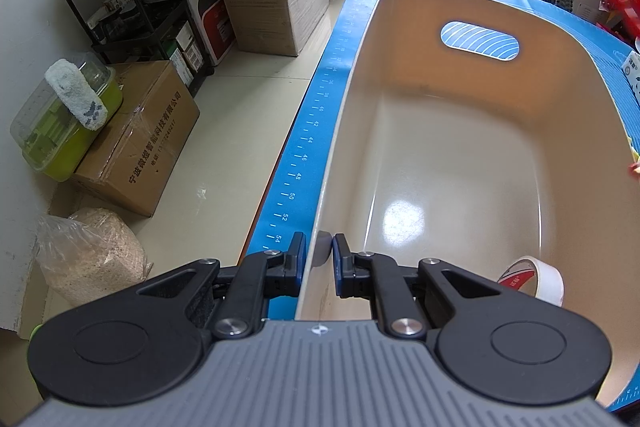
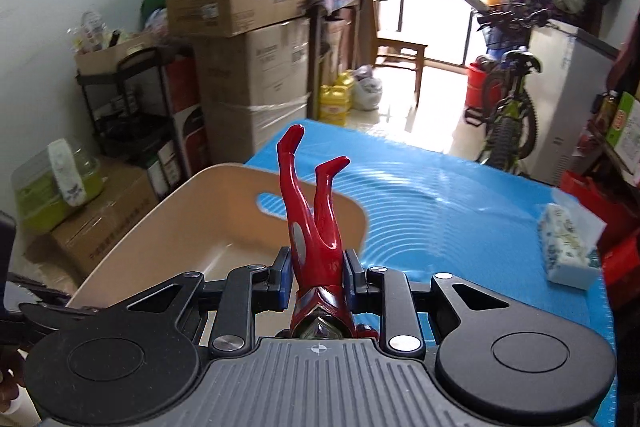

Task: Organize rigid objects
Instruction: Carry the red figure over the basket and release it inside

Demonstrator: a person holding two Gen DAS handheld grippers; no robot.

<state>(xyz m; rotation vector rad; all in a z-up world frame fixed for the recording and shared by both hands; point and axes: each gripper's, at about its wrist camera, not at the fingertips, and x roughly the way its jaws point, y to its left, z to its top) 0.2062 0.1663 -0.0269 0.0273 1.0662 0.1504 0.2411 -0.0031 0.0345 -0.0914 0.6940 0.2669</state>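
The left hand-held gripper is clamped on the near rim of the cream tub, one finger outside the wall and one inside. That pinch looks meant to steady the tub against the blue mat covering the surface, so it does not slide while things are dropped in. Inside the tub, at about 4 o'clock from the left fingertips, a roll of white tape leans in the near corner; the rest of the glossy floor is bare, so by my reading the sorting is at an early stage.

The right hand-held gripper is closed on a red toy figure, gripping it around the torso with the legs pointing up toward 12 o'clock and the head tucked down against the gripper body. Holding the rigid middle rather than a thin limb probably gives the firmest grip. The figure hangs in the air, near the tub's right wall, though whether it is over the opening or just beside the rim is hard to judge through the fisheye. The handle cut-out in the far wall shows between the toy and the tub's floor.

At 3 o'clock on the mat, well apart from the tub, a pack of tissues lies untouched; being soft, it likely does not belong with this load.
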